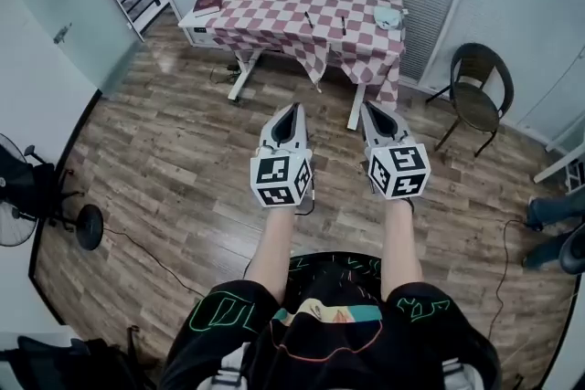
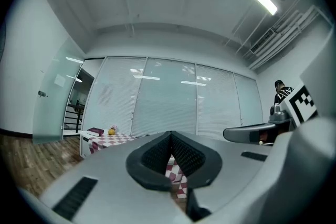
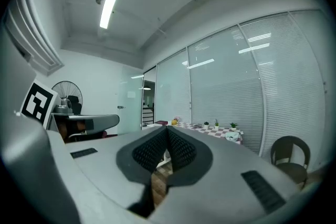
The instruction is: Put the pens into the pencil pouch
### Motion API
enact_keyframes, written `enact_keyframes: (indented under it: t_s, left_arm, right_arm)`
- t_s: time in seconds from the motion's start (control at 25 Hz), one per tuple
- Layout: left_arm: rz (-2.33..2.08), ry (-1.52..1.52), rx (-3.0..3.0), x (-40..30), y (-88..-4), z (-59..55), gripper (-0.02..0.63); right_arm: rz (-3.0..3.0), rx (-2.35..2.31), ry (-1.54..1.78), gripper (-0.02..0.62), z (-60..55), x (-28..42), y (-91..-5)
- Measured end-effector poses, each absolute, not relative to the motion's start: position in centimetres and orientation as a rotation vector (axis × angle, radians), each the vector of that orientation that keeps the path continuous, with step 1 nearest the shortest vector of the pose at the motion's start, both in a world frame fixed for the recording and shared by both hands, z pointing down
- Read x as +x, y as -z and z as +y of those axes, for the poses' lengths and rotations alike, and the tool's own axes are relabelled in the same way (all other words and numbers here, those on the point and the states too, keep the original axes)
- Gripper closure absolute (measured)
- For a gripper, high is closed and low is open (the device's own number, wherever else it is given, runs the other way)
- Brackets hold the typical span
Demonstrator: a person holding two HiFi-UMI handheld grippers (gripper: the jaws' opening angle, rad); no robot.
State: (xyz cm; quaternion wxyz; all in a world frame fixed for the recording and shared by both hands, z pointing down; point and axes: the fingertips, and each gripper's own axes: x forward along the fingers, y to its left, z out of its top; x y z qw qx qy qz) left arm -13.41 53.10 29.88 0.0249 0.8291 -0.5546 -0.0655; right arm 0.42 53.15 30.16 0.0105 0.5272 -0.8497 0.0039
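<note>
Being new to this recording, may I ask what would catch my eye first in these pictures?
The left hand-held gripper and right hand-held gripper, both shut and empty, reach forward mid-frame over the wooden floor. Beyond stands a red-checked table, a dark chair to its right.

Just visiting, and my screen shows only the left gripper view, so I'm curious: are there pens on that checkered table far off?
Observer: Yes. The head view shows a dark pen and a second pen lying apart on the checkered table.
Visitor: And a pouch for them?
Observer: A pale thing, probably the pouch, lies at the table's right end.
Visitor: Is the other gripper holding anything?
Observer: No. The right gripper is shut, with nothing between its jaws.
</note>
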Motion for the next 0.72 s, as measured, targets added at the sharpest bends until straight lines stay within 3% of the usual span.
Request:
enact_keyframes:
  t_s: [0.72]
  left_arm:
    - [-1.718,0.222,2.599,-12.3,-28.6,55.2,0.607]
  right_arm:
    - [-2.617,1.657,-0.063,0.594,53.9,2.2,-30.5]
